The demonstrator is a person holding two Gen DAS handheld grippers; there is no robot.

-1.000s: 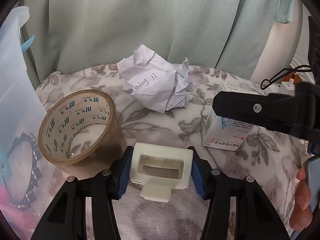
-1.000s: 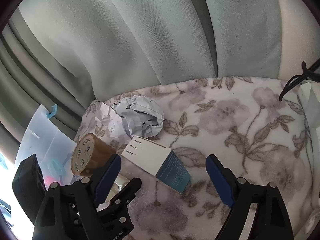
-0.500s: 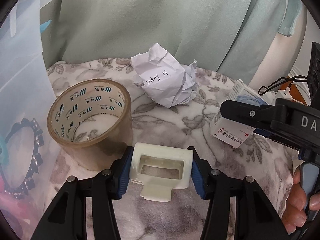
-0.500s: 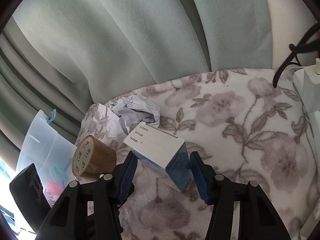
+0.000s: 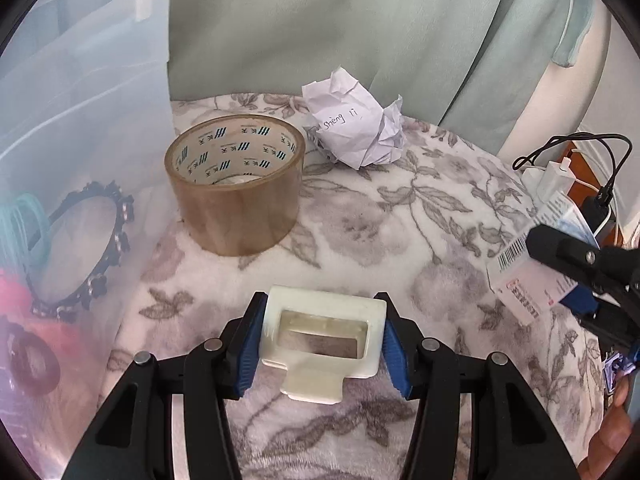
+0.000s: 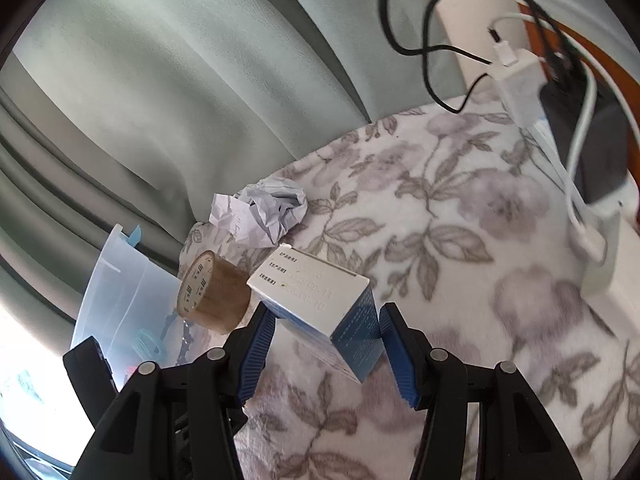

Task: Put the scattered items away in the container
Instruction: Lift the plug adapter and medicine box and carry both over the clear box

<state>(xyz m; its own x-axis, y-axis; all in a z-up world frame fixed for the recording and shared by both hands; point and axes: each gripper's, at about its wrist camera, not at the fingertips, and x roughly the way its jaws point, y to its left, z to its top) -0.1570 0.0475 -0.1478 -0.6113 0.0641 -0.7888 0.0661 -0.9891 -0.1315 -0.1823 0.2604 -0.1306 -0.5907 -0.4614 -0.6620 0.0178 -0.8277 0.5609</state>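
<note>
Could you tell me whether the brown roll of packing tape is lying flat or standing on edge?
Lying flat: the brown roll of packing tape rests on the floral blanket, hollow core facing up.

A floral fleece blanket (image 5: pixel 400 216), white with grey leaf and flower print, covers the surface. Pale green curtains (image 5: pixel 320 20) hang in vertical folds along the far side. At the far right edge, a white charger block (image 6: pixel 520 76) stands beside a black adapter (image 6: pixel 592 140). A black cable (image 6: pixel 424 40) loops above them, and white cables (image 6: pixel 580 216) run down over the blanket edge. A strip of brown wood (image 5: pixel 592 184) shows behind the chargers.
</note>
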